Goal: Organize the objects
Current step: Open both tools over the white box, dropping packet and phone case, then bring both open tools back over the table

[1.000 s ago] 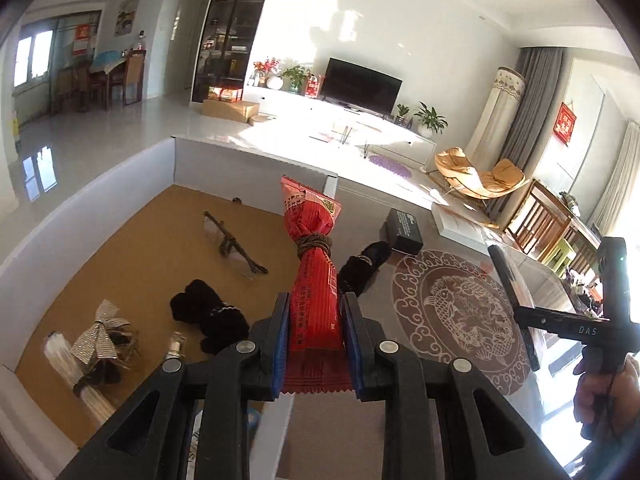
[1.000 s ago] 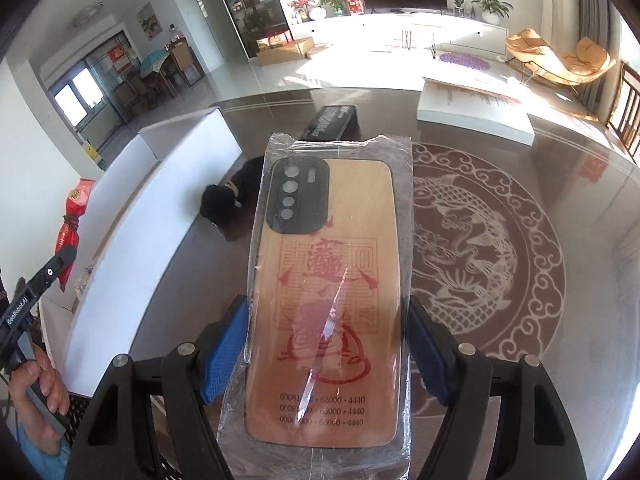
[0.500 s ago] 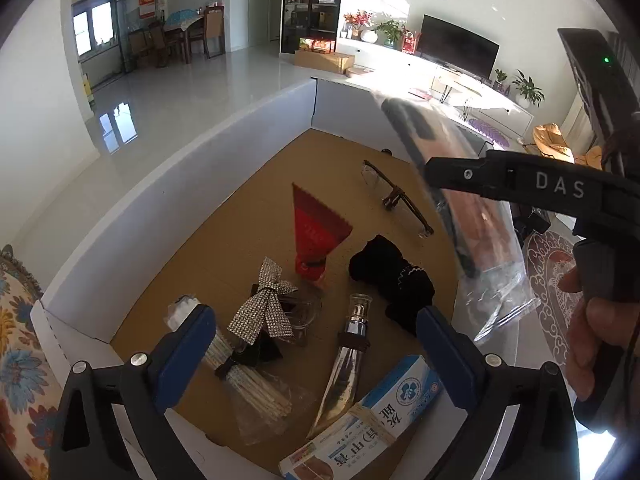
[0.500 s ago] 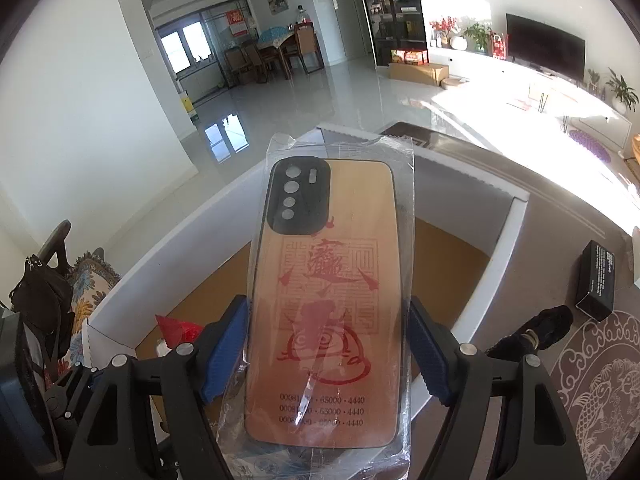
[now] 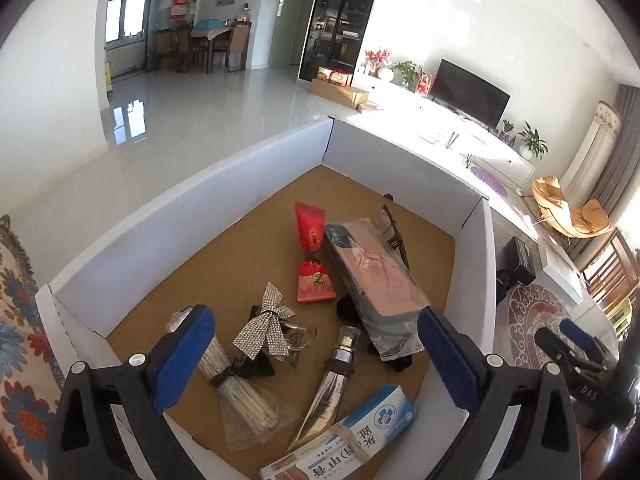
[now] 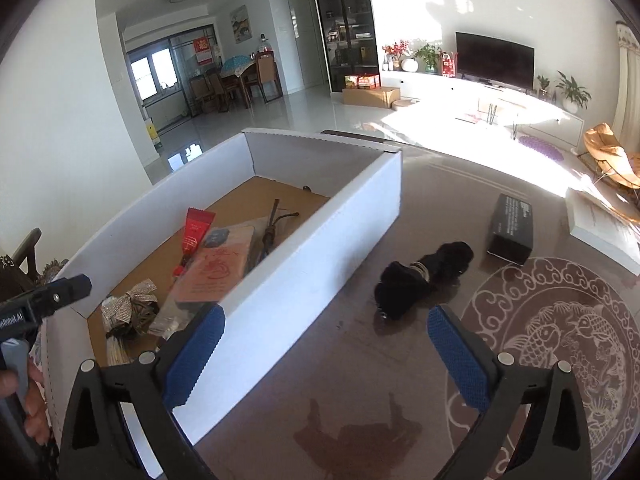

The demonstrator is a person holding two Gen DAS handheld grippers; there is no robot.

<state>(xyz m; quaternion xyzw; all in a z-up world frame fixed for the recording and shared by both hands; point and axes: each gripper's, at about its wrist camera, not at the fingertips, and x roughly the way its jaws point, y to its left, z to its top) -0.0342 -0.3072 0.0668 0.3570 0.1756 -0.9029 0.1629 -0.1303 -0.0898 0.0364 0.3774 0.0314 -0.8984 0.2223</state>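
A white cardboard box point(image 5: 248, 184) with a brown floor is seen open on a dark table point(image 6: 360, 380). Inside it, a phone case point(image 5: 376, 268) wrapped in clear plastic is laid at a slant across a black item and a pair of glasses point(image 5: 394, 226). Just beside it a red packet point(image 5: 312, 256) tied at the middle is laid flat. Nearer the front are found a glittery silver bow point(image 5: 264, 324), a bundle of pale sticks point(image 5: 236, 392) in a clear bag, a silver tube point(image 5: 328, 388) and a blue-and-white medicine carton point(image 5: 348, 436). Outside the box, a black furry hair tie point(image 6: 420, 276) and a small black box point(image 6: 512, 226) are left on the table.
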